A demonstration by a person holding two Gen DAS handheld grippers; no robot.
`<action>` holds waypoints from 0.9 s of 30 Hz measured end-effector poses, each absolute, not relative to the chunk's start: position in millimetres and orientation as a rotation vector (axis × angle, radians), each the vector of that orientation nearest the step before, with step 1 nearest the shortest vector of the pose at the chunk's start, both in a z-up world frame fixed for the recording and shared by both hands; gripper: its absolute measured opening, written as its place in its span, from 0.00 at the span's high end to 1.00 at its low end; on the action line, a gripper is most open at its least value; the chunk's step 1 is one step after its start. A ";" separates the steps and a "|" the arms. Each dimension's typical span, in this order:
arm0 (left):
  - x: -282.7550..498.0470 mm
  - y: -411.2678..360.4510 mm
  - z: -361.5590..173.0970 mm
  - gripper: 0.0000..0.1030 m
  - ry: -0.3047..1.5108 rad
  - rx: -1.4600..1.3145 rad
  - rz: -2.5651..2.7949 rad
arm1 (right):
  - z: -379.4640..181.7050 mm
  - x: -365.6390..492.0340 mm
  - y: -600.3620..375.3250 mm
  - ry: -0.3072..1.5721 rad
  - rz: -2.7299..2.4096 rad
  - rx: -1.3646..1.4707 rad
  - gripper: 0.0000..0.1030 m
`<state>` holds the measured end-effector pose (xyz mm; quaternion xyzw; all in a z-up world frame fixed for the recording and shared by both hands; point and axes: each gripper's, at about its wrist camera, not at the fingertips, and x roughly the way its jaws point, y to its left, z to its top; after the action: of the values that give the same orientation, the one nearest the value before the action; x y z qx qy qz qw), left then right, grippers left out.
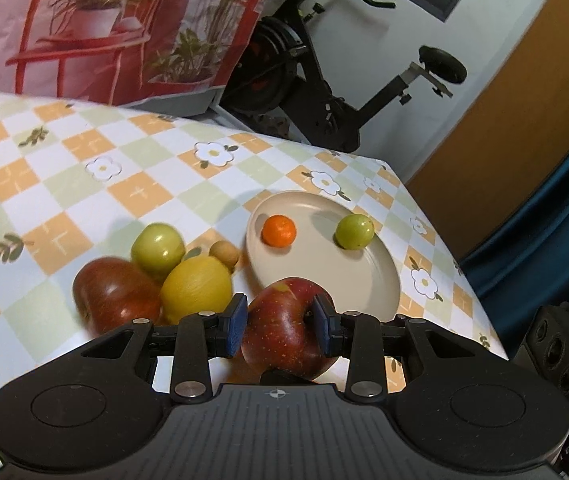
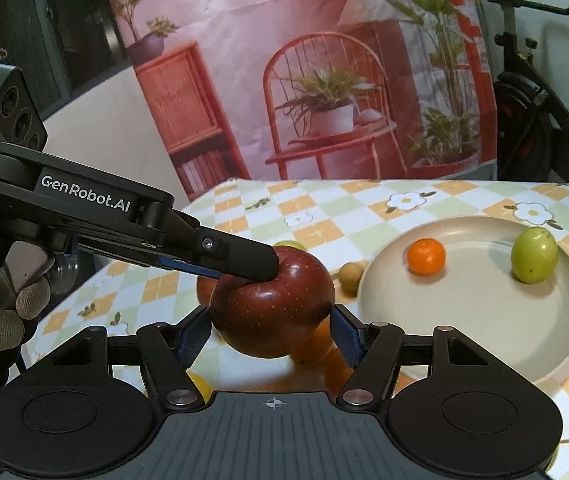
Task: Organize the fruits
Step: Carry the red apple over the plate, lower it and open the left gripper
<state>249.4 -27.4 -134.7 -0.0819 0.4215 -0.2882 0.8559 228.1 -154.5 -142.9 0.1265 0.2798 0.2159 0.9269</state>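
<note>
My left gripper (image 1: 280, 314) is shut on a dark red apple (image 1: 284, 336) and holds it off the table. From the right wrist view, its upper finger (image 2: 240, 258) lies over the top of that apple (image 2: 272, 304). My right gripper (image 2: 268, 334) stands open; the apple hangs just ahead of its pads, which do not press on it. A beige plate (image 1: 344, 280) holds a small orange (image 1: 279, 231) and a green fruit (image 1: 354, 231). Another red apple (image 1: 116, 296), a green apple (image 1: 157, 246), a lemon (image 1: 196, 286) and a small tan fruit (image 1: 225, 254) cluster left of the plate.
The checked tablecloth (image 1: 84, 184) ends at an edge right of the plate. An exercise bike (image 1: 324, 92) and a printed backdrop (image 2: 324, 80) stand beyond the table. A gloved hand (image 2: 0, 312) grips the left tool. The right tool's body (image 1: 560, 352) shows at the far right.
</note>
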 end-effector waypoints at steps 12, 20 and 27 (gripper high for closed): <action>272.9 -81.0 -123.7 0.63 0.893 -0.071 -0.608 | -150.3 247.0 -204.8 0.538 0.413 0.338 0.40; 297.7 -99.8 -137.4 0.63 0.936 -0.049 -0.599 | -167.5 270.3 -220.4 0.574 0.405 0.352 0.40; 319.3 -98.3 -153.4 0.63 0.983 -0.065 -0.564 | -180.0 299.6 -217.7 0.646 0.408 0.312 0.40</action>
<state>319.3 -98.3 -153.4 -0.0308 0.4654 -0.2671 0.8433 299.6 -217.7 -180.0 0.1516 0.3141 0.1983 0.9160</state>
